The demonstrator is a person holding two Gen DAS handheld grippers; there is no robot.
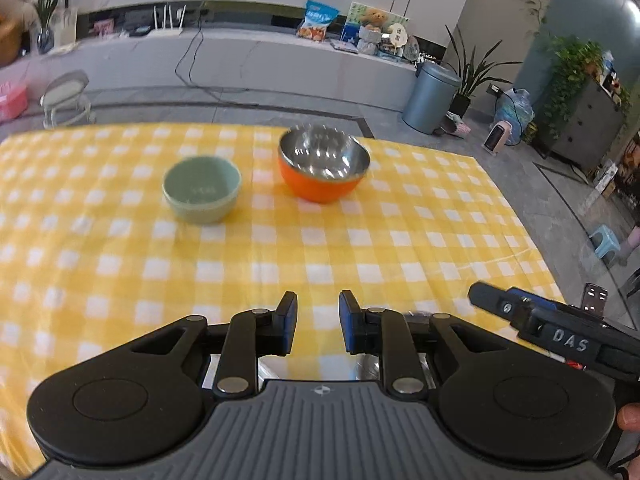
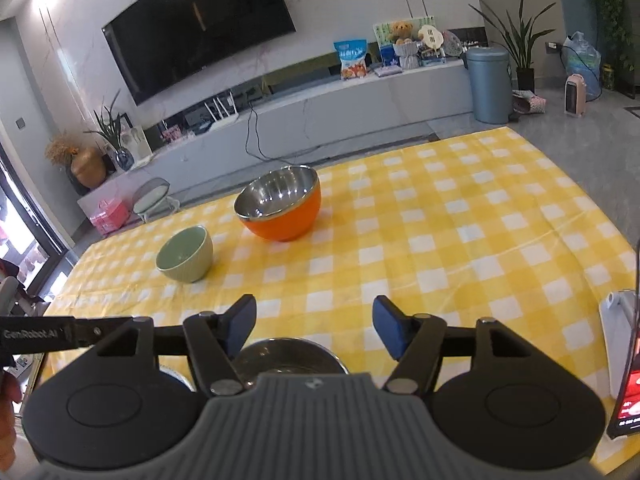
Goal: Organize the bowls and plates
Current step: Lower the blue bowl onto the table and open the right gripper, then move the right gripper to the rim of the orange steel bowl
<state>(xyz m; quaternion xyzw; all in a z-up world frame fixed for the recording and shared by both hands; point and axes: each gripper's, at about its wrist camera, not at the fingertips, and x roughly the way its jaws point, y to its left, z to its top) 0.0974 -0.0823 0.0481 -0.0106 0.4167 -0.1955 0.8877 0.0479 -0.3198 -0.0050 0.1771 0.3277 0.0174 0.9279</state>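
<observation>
Both tools are hovering with jaws apart and empty, left tool [image 1: 318,324] and right tool [image 2: 314,330], above a steel bowl [image 2: 288,358]; beyond it, green bowl [image 2: 185,255] and orange bowl [image 2: 282,210] are waiting on the tabletop [image 2: 460,240], needing slow, level rim approaches.

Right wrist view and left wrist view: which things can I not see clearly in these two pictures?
- Steel bowl, right wrist view: mostly hidden behind the right gripper; its contents cannot be told.
- Same area, left wrist view: only shiny slivers show behind the left gripper.
- Phone, right wrist view: cut off by the right edge.
- Marking inside the green bowl, left wrist view: blurred, unreadable.
</observation>
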